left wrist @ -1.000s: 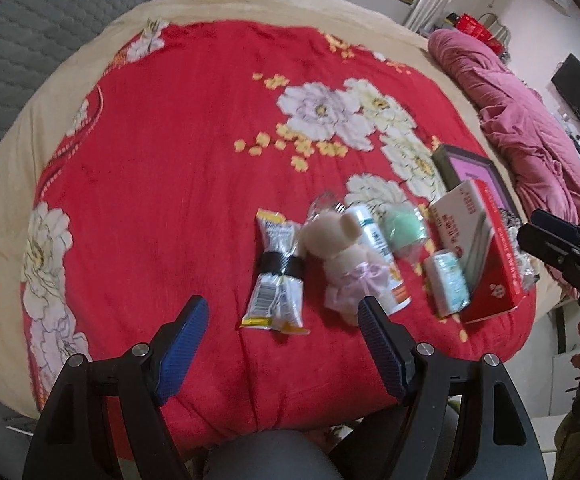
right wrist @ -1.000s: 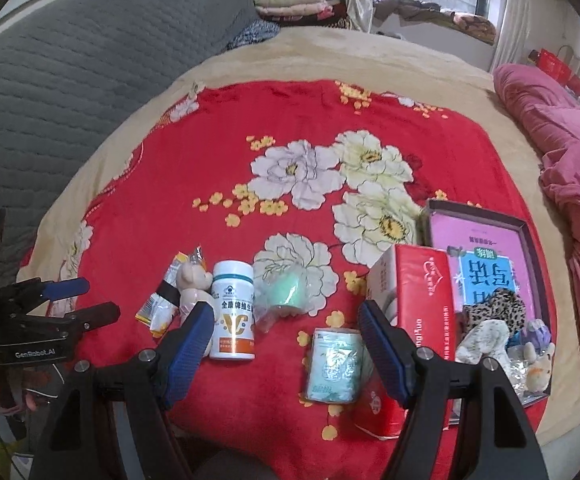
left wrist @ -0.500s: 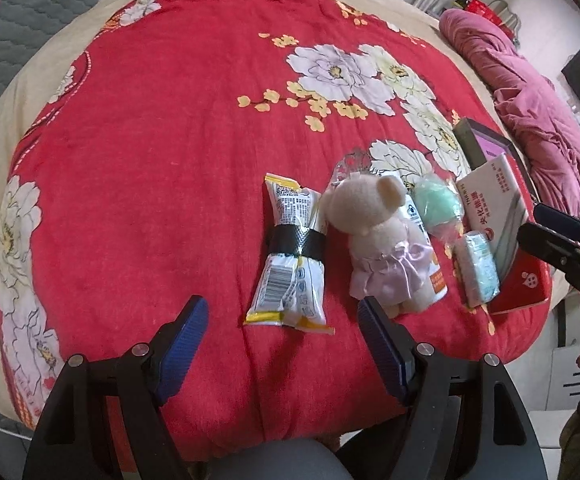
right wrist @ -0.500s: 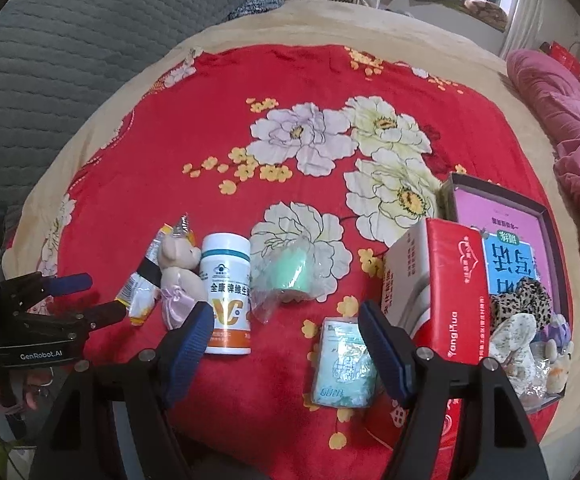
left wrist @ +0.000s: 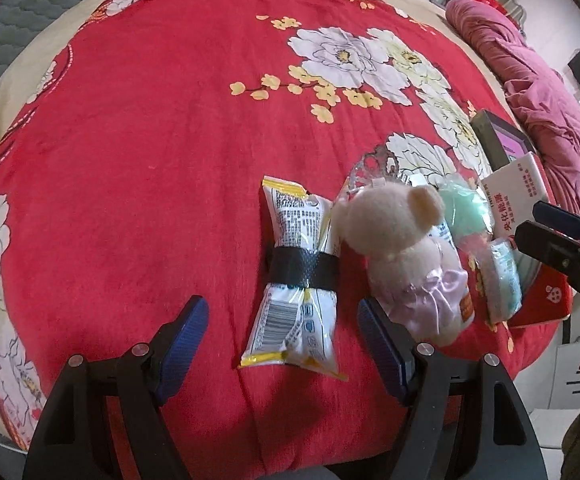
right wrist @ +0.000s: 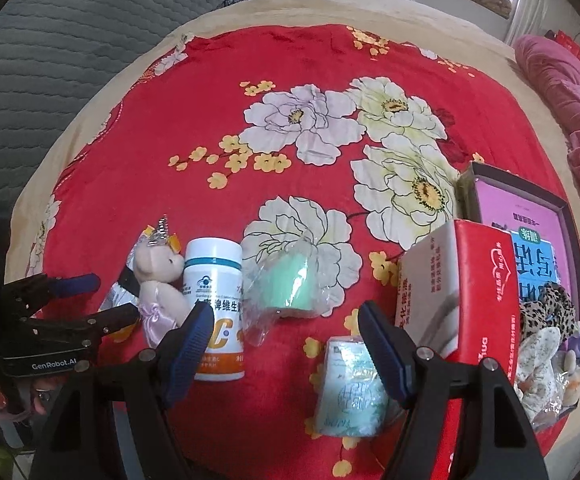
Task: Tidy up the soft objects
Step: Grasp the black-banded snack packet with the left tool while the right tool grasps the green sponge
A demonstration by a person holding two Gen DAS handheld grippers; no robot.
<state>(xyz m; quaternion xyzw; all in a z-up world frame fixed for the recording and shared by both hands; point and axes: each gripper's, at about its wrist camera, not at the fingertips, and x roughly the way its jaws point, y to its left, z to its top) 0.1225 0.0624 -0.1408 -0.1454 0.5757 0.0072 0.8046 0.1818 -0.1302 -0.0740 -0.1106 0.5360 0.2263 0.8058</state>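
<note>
A small cream teddy bear in a pink dress [left wrist: 406, 256] [right wrist: 158, 284] lies on the red flowered blanket, leaning on a white vitamin bottle [right wrist: 216, 304]. A snack packet with a black band [left wrist: 300, 276] lies left of the bear. My left gripper [left wrist: 282, 344] is open and empty, low over the packet, its right finger close beside the bear. My right gripper [right wrist: 286, 348] is open and empty above a bagged green roll [right wrist: 290, 284] and a teal tissue pack [right wrist: 350, 388].
A red tissue box [right wrist: 462, 292] stands at the right against an open dark tray [right wrist: 466, 184] holding a blue booklet, a leopard scrunchie [right wrist: 546, 312] and small plush toys. A pink quilt [left wrist: 546, 92] lies at the far right. A grey padded headboard [right wrist: 50, 60] is on the left.
Both grippers have moved forward and down toward the row of objects. The left one now straddles the snack packet near the bear. Both stay open.
</note>
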